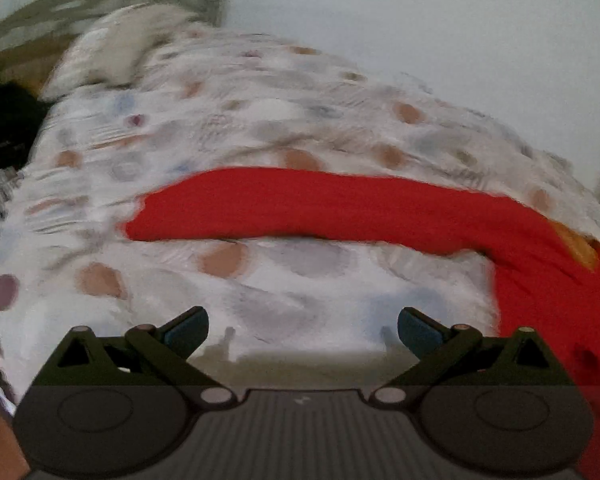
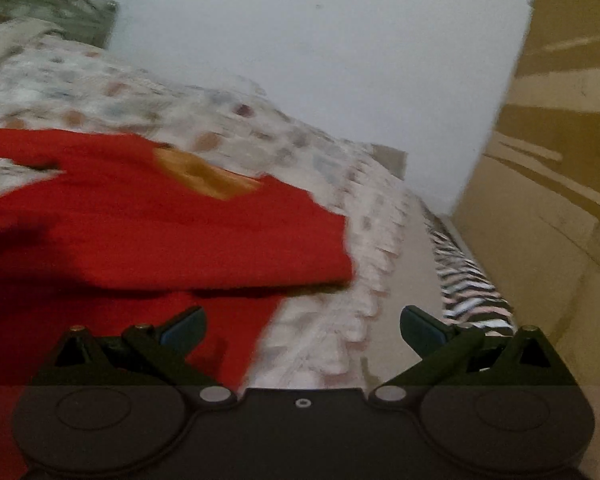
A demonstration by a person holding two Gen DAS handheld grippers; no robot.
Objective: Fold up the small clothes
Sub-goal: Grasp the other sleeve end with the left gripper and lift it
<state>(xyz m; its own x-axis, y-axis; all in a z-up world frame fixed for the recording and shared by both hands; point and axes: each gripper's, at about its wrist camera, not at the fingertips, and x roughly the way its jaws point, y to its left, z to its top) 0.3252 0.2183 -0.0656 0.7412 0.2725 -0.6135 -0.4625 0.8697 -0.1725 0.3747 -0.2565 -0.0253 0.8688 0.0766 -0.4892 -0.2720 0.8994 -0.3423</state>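
While both yours gape empty — left hand-held gripper [image 1: 303,326], right hand-held gripper [image 2: 302,326] — red garment [image 2: 160,220] lies on bed [image 1: 260,280], sleeve stretched sideways. Grab single layer; bedsheet may snag.

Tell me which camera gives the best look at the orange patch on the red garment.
The right wrist view. There the orange patch lies unobstructed on the red garment, well inside the frame, though blurred. In the left wrist view only a narrow orange sliver shows at the far right edge, squeezed by the fisheye.
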